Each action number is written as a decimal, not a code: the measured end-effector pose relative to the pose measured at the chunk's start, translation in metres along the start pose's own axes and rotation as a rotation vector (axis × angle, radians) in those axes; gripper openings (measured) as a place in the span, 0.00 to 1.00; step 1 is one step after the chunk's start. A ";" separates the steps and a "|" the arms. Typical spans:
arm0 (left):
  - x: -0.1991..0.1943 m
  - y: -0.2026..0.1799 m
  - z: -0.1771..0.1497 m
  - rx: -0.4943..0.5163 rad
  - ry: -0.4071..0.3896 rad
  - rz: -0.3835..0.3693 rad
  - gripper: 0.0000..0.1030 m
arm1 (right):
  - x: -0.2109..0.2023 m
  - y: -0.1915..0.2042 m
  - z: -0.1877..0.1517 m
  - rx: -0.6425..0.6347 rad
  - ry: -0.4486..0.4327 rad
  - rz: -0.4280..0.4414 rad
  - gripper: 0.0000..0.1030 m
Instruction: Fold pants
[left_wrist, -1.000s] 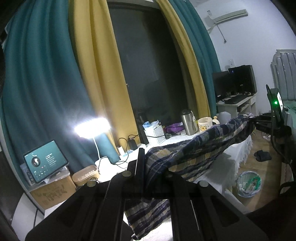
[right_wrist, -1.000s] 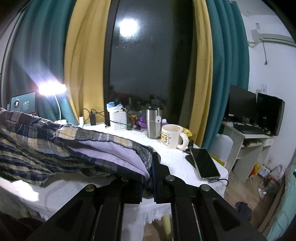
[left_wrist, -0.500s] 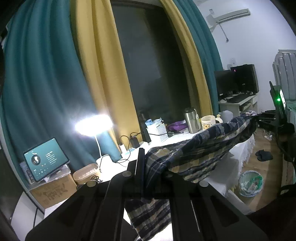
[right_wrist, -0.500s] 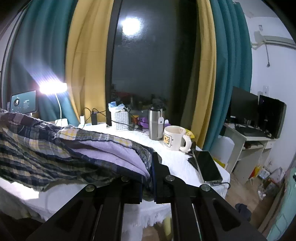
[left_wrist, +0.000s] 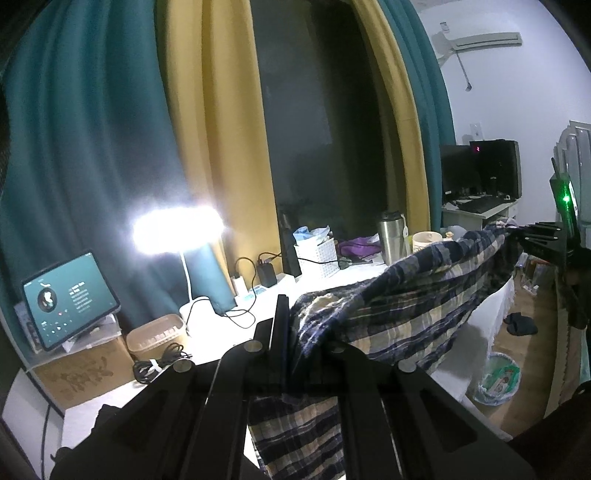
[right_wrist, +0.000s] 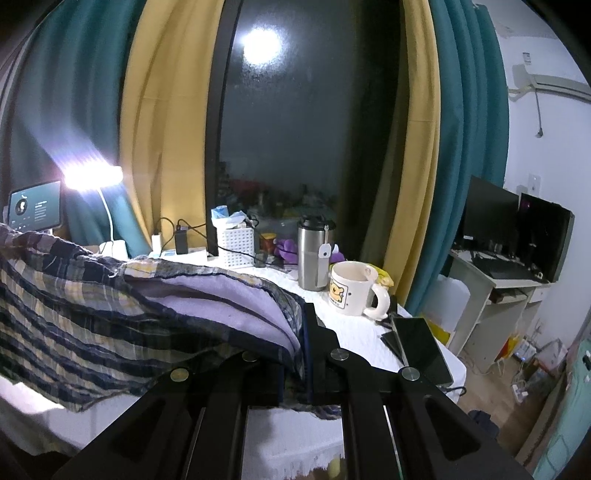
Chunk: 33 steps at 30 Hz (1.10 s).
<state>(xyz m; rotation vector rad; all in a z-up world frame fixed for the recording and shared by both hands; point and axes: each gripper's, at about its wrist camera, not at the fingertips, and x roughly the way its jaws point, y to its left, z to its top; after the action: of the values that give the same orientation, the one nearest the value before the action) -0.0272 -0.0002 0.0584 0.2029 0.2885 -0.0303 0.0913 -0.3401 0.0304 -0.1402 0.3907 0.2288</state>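
Pants (left_wrist: 402, 295) stretched mid-frame, left gripper (left_wrist: 291, 332) and right gripper (right_wrist: 304, 339) both pinching fabric. Keep it taut, lower evenly, clear of the mug (right_wrist: 354, 288).

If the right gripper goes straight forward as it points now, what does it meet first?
Probably the white mug on the table, just ahead of the right gripper, which is shut on the plaid pants; depth is uncertain.

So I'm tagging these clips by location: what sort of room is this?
Probably a bedroom or small home room: floor-length curtains over a dark window, a computer desk with monitors, and a white-covered table holding a mug and flask.
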 end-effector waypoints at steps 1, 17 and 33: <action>0.002 0.001 0.000 -0.003 0.002 -0.002 0.04 | 0.003 0.001 0.002 -0.002 0.002 0.000 0.07; 0.059 0.031 0.004 -0.047 0.068 -0.037 0.04 | 0.061 0.013 0.027 -0.011 0.062 -0.007 0.07; 0.127 0.057 -0.014 -0.094 0.195 -0.059 0.04 | 0.134 0.028 0.027 -0.017 0.166 0.007 0.07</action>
<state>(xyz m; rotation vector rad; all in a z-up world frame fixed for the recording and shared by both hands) 0.0943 0.0579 0.0203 0.1043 0.4888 -0.0556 0.2148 -0.2827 -0.0002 -0.1751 0.5548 0.2277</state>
